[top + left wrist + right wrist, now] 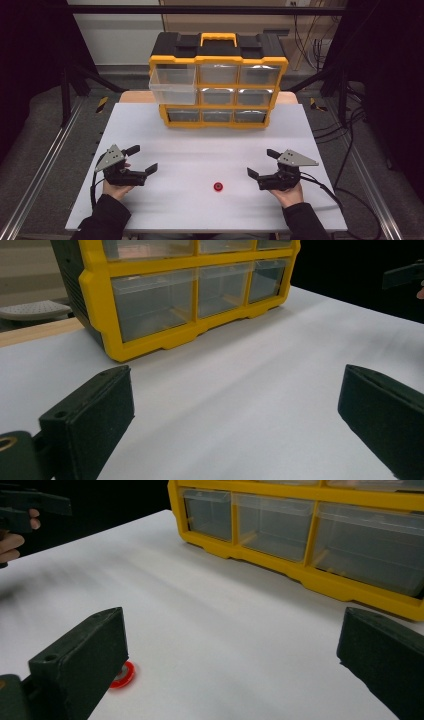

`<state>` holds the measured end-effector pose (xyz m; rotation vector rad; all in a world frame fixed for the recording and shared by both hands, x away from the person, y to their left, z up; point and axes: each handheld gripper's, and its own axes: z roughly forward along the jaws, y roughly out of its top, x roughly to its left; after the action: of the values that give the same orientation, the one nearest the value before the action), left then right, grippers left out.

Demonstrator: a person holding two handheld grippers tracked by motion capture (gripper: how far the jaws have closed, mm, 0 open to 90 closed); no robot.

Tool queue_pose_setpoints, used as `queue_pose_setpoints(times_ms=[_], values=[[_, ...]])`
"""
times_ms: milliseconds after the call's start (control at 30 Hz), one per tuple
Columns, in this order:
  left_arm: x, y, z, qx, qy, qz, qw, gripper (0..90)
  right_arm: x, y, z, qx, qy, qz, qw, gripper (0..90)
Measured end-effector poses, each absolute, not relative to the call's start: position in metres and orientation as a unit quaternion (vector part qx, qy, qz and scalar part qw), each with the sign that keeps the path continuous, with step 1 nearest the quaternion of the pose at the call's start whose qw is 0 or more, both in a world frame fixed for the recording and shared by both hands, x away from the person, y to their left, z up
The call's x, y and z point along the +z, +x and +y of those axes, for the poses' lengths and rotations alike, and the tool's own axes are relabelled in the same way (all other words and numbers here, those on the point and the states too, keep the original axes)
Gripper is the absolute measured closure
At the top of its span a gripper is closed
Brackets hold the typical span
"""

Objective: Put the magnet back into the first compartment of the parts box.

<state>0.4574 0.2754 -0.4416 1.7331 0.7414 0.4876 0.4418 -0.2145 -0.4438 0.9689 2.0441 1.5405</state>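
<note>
Two tongs, left tongs (145,159) and right tongs (261,163), gape wide (both empty) above the worktop (200,145). A red ring (218,186) lies nearer the right

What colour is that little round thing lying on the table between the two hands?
The small round piece is red, clearest in the high view.

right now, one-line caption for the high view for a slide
Two open claws, left claw and right claw, rest on a white table flanking a small red ring, facing a yellow drawer organizer with its top-left drawer pulled out.
</note>
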Motion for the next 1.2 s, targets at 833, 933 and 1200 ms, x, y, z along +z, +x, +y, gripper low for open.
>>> queue_pose_setpoints(times_ms=[833, 933, 1200], values=[[-0.442, 0.457, 0.274, 0.209, 0.738, 0.316, 0.558, 1.4, -0.449, 0.436, -0.166, 0.534, 0.322, 0.764, 0.168, 0.4], [-0.443, 0.457, 0.274, 0.209, 0.739, 0.316, 0.557, 1.3, -0.449, 0.435, -0.162, 0.534, 0.320, 0.765, 0.165, 0.4], [-0.443, 0.457, 0.274, 0.210, 0.740, 0.316, 0.555, 1.3, -0.450, 0.435, -0.148, 0.525, 0.313, 0.775, 0.159, 0.5]])
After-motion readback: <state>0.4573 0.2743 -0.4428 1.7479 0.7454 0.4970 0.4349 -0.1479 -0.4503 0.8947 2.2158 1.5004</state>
